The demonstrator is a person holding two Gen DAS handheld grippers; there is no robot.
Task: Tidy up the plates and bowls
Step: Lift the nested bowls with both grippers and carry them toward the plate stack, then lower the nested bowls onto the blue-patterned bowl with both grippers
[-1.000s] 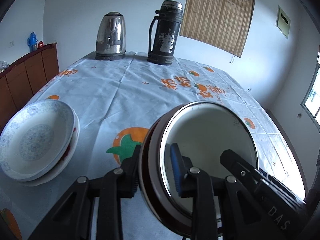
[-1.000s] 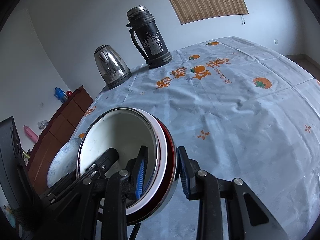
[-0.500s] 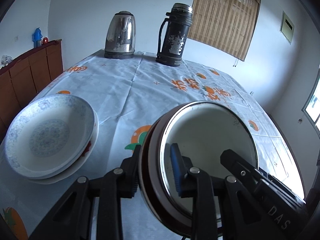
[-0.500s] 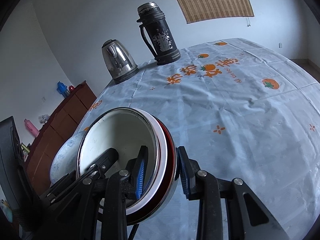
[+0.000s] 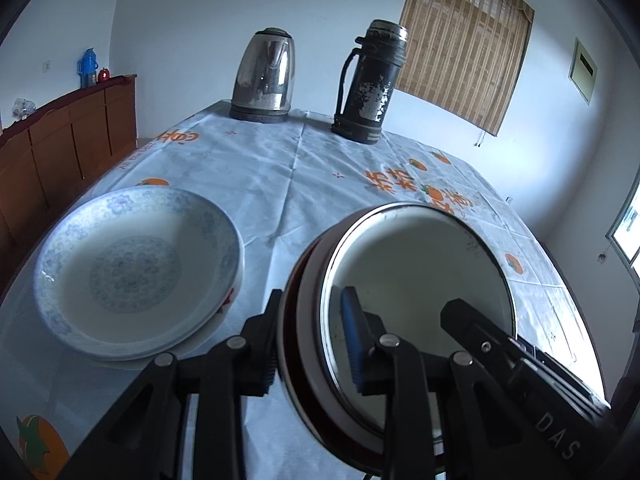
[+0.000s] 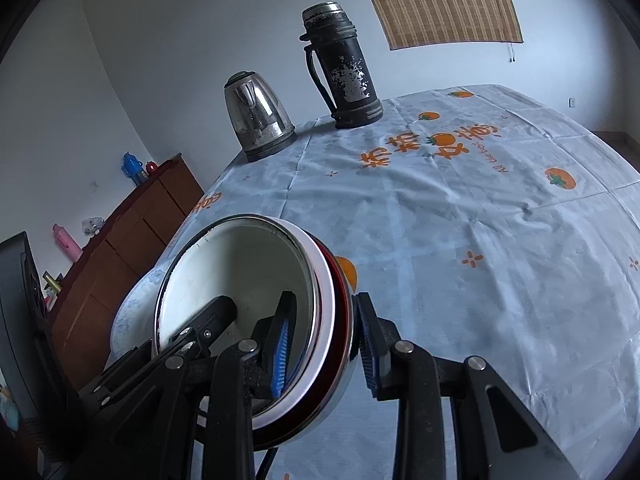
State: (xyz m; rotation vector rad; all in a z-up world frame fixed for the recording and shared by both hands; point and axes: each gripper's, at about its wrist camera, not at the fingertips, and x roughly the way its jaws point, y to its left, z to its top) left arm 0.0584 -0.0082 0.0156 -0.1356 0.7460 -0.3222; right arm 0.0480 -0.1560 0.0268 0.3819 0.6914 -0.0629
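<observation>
Straddling the bowl (image 5: pixel 416 280) rim, each claw pinches opposite walls.

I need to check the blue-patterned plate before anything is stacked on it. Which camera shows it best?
The left wrist view: the blue-patterned plate lies fully visible, atop another plate. The right wrist view shows only a sliver behind the held bowls.
</observation>
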